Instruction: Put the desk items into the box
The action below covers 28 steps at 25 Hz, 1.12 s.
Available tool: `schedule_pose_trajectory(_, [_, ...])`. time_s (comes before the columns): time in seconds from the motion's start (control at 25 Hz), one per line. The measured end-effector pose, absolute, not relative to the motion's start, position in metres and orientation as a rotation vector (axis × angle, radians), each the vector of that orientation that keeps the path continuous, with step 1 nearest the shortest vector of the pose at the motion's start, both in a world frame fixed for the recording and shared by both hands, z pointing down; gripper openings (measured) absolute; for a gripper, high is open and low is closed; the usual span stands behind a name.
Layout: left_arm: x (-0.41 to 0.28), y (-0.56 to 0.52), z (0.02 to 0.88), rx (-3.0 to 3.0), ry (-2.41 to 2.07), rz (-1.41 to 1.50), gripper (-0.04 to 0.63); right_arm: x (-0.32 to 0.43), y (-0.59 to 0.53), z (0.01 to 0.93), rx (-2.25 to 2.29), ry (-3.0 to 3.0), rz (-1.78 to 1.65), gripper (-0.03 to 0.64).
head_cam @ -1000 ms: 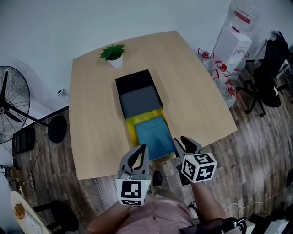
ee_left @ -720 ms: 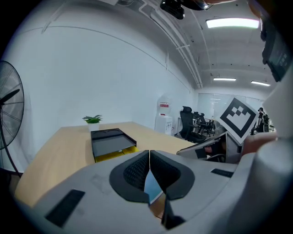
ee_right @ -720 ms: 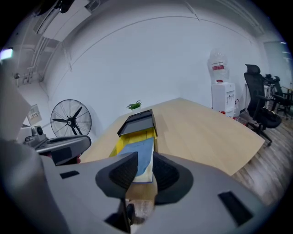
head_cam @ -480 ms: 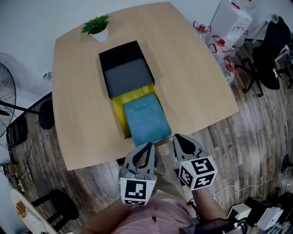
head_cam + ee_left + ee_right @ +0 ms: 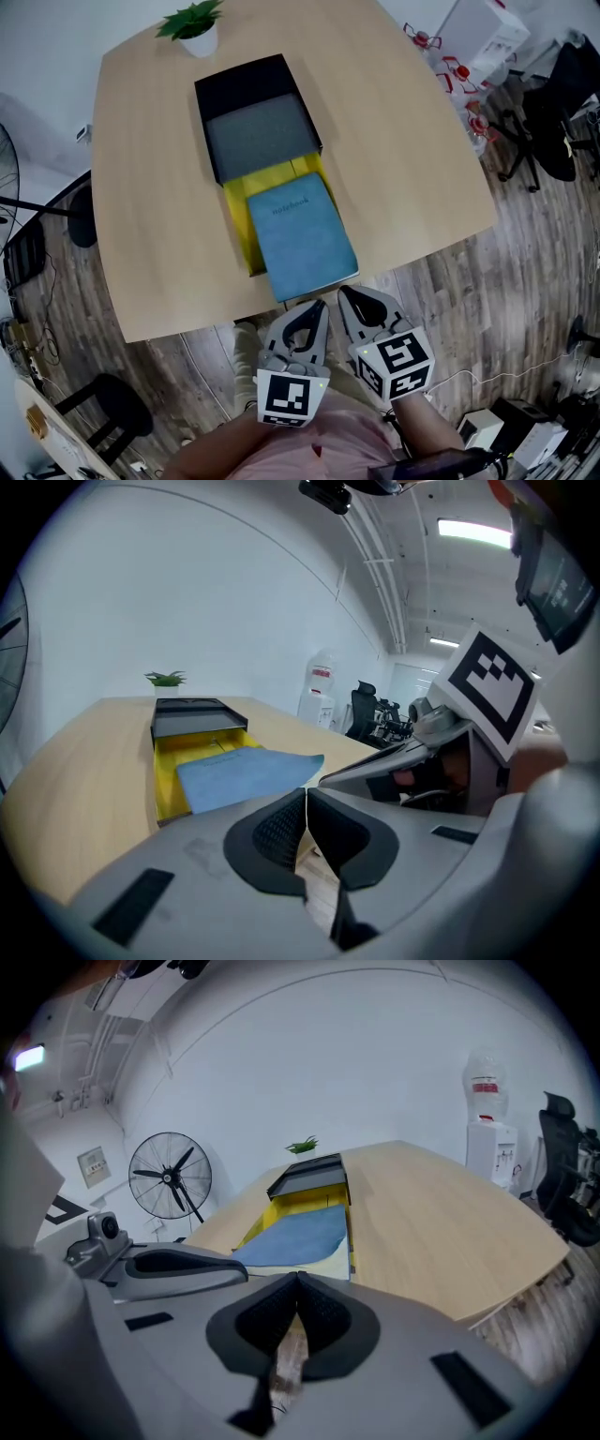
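Both grippers sit close to my body, just off the table's near edge, over the wood floor (image 5: pixel 525 281). Neither touches anything.

Left gripper (image 5: pixel 317 306): jaws pressed together, pads meeting, nothing between them. Its own view confirms it (image 5: pixel 306 794).

Right gripper (image 5: pixel 345 294): same, jaws closed on nothing, pads in contact (image 5: pixel 298 1279). The two sit side by side with the tips near each other, both pointing at the table (image 5: pixel 141 187).

Just ahead of the tips is the blue notebook (image 5: pixel 302 234). It lies flat and slightly skewed, and its near end reaches the table's near edge. Both gripper views see it straight ahead, (image 5: pixel 239 772) and (image 5: pixel 295 1234).

The notebook lies on a yellow tray (image 5: pixel 239 202), which shows on the notebook's left side and far end. Yellow side walls are visible from the left gripper view (image 5: pixel 169 771). I can't tell whether it is a tray or a folder.

Beyond that is the black box (image 5: pixel 246 89), touching the yellow tray's far end, or overlapping it. A grey panel (image 5: pixel 261 136) fills most of the box. I can't tell whether that is a lid or an insert.

At the far table edge stands a small potted plant (image 5: pixel 192 23) in a white pot, apart from the box.

Off the table, a standing fan (image 5: pixel 171 1177) is on the left. A water dispenser (image 5: pixel 487 1138) and a black office chair (image 5: pixel 562 103) are on the right.
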State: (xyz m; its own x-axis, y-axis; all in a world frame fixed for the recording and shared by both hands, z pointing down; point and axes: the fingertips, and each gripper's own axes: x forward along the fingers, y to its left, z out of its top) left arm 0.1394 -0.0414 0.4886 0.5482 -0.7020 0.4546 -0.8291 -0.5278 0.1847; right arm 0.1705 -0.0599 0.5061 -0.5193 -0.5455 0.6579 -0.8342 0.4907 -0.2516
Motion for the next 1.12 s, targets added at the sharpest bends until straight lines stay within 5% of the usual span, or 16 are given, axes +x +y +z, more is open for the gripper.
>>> schedule_pose_trajectory(1.12, [0.101, -0.086, 0.53, 2.276, -1.302, 0.479, 0.015, 0.126, -0.105, 0.532, 1.041, -2.22, 0.79, 0.003])
